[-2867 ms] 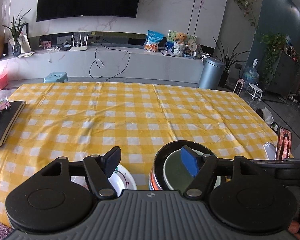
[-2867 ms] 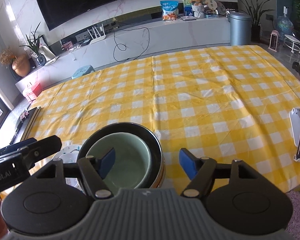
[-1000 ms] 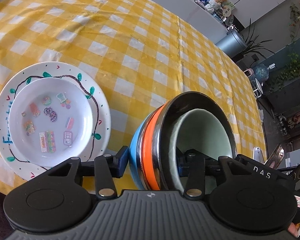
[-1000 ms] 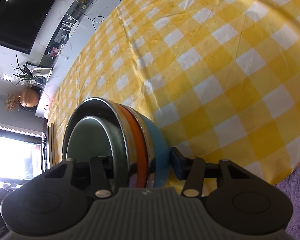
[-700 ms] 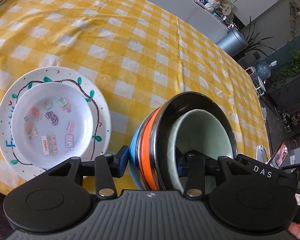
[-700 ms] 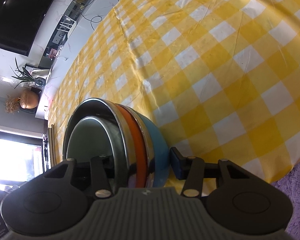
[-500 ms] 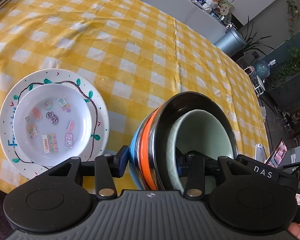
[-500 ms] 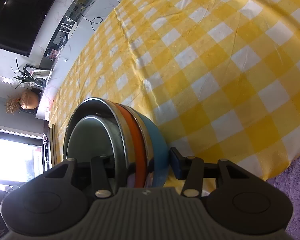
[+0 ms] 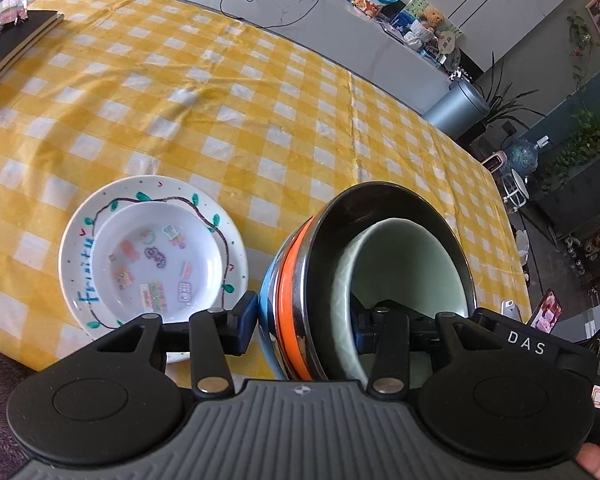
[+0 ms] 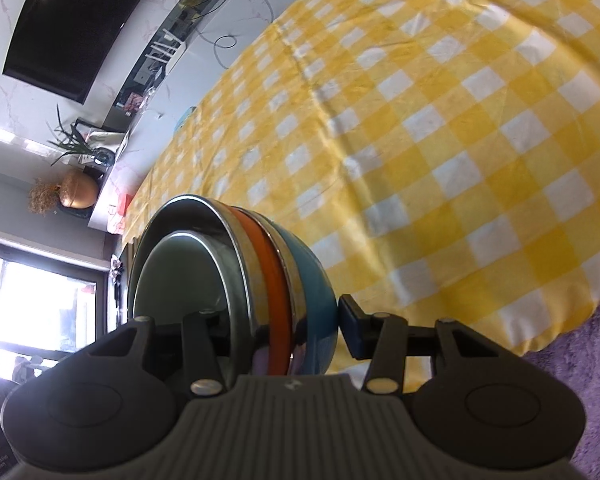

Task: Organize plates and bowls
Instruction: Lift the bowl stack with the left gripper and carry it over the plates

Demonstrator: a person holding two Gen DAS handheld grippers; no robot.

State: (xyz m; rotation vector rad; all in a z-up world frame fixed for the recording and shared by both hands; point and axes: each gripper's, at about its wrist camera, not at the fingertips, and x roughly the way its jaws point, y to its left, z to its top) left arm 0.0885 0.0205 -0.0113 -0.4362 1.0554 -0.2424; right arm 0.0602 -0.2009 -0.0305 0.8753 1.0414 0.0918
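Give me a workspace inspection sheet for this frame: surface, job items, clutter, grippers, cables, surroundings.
Surface: yellow checked tablecloth, wrinkled.
Job's things: nested bowl stack, blue outermost, pale green innermost, tilted; small white plate on a painted plate, flat.
Clutter: black book at the far left edge.
Grippers: left gripper and right gripper each clamp the stack's wall from opposite sides.
Cables: black cable on the counter behind.
Surroundings: TV, bin, plants.

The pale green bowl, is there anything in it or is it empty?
Empty as far as shows: the pale green bowl, nested in the bowl stack, shows only bare glaze and a gripper finger; its lowest part is hidden.
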